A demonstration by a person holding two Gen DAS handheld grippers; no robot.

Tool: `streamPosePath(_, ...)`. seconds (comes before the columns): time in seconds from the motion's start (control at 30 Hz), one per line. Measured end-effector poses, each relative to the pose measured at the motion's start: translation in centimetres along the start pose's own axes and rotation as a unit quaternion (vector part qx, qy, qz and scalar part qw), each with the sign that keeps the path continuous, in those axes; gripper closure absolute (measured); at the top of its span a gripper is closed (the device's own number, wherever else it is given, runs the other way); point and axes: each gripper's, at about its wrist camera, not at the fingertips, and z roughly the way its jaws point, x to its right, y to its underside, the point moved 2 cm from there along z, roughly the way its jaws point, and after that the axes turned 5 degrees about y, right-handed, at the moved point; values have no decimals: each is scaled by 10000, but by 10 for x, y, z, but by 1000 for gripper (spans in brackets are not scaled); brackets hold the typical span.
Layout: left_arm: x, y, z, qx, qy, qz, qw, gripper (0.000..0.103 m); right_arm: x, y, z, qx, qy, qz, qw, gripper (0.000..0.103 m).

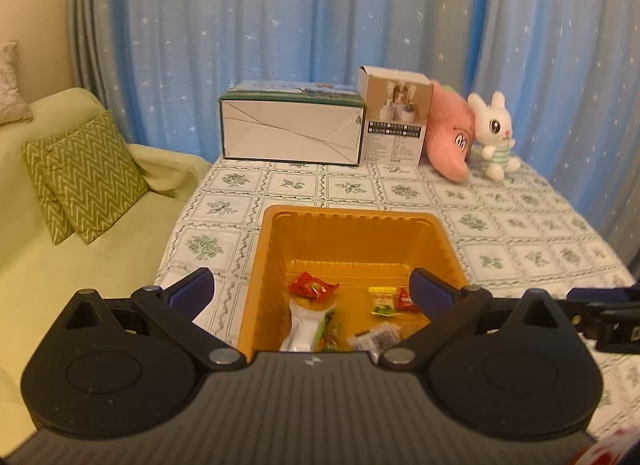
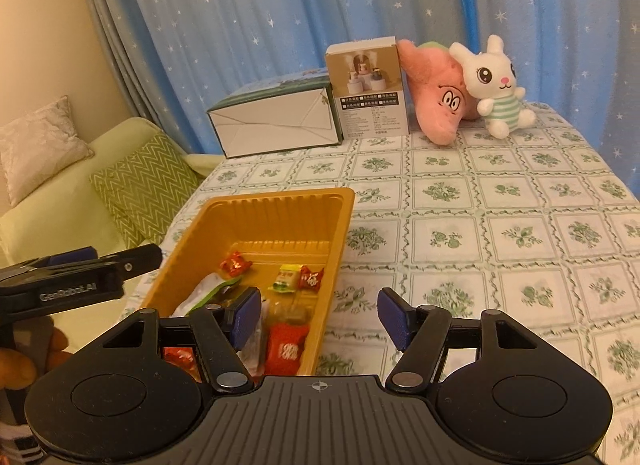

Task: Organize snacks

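On the flowery tablecloth the orange snack tray sits at six o'clock, so lift the empty wide left gripper and half-open empty right gripper slowly, not bumping it.

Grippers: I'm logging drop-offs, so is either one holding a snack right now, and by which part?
Nothing is held. The left gripper and right gripper are both open and bare; the snacks lie in the orange tray.
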Motion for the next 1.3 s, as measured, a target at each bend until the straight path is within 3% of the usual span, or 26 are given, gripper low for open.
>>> streamPosePath(0.17, 10, 6, -41, 55, 29, -22, 10000, 0, -7, 9, -28, 36, -26, -40, 10000, 32)
streamPosePath(0.3, 16, 14, -66, -90, -88, -3, 9999, 0, -9, 17, -51, 50, -33, 12, 10000, 27)
streamPosePath(0.6, 37, 36, -115, -267, 15, 80, 9996, 0, -11, 41, -96, -37, 28, 41, 10000, 18)
streamPosePath(1.03, 62, 54, -164, -398, 79, -43, 9992, 0, -22, 59, -151, 200, 299, -435, 9984, 16)
streamPosePath(1.3, 80, 66, -182, -450, -18, 70, 9990, 0, -17, 72, -173, 132, 392, -337, 9986, 16)
